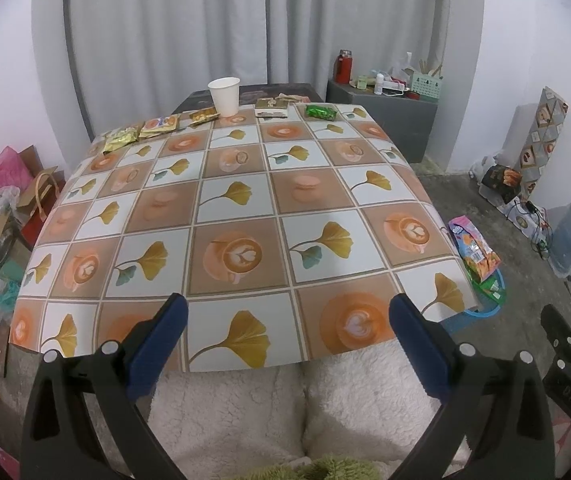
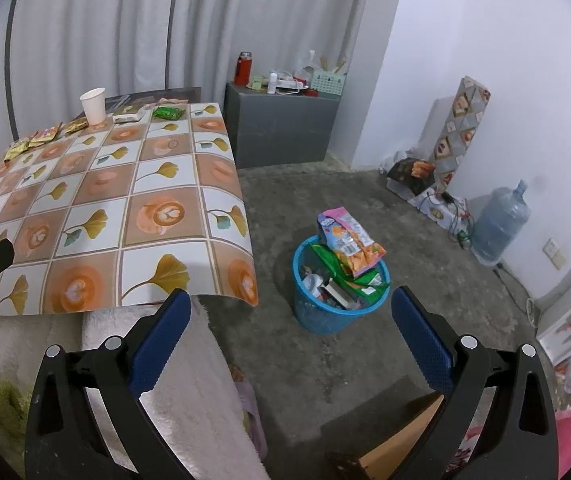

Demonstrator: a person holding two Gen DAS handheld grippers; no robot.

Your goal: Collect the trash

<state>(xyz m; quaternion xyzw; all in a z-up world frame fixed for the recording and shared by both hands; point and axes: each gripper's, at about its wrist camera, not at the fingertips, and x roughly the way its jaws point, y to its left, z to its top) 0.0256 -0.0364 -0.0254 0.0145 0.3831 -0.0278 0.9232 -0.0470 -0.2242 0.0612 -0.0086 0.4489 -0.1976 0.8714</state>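
Trash lies along the far edge of the patterned table [image 1: 245, 216]: a white paper cup [image 1: 224, 96], gold wrappers [image 1: 119, 139], an orange-yellow packet [image 1: 160, 125], a flat brown packet [image 1: 271, 109] and a green wrapper [image 1: 320, 112]. A blue basket [image 2: 335, 300] on the floor right of the table is heaped with snack bags [image 2: 349, 242]. My left gripper [image 1: 287, 312] is open and empty at the table's near edge. My right gripper [image 2: 291, 304] is open and empty, held above the floor near the basket. The cup [image 2: 93, 106] and green wrapper [image 2: 169, 113] also show in the right wrist view.
A white fluffy cushion [image 1: 245, 408] lies below the near table edge. A grey cabinet [image 2: 281, 124] with a red flask stands at the back. A water jug [image 2: 499, 222], boxes and cables line the right wall. Cardboard boxes and a pink bag [image 1: 3, 168] sit left of the table.
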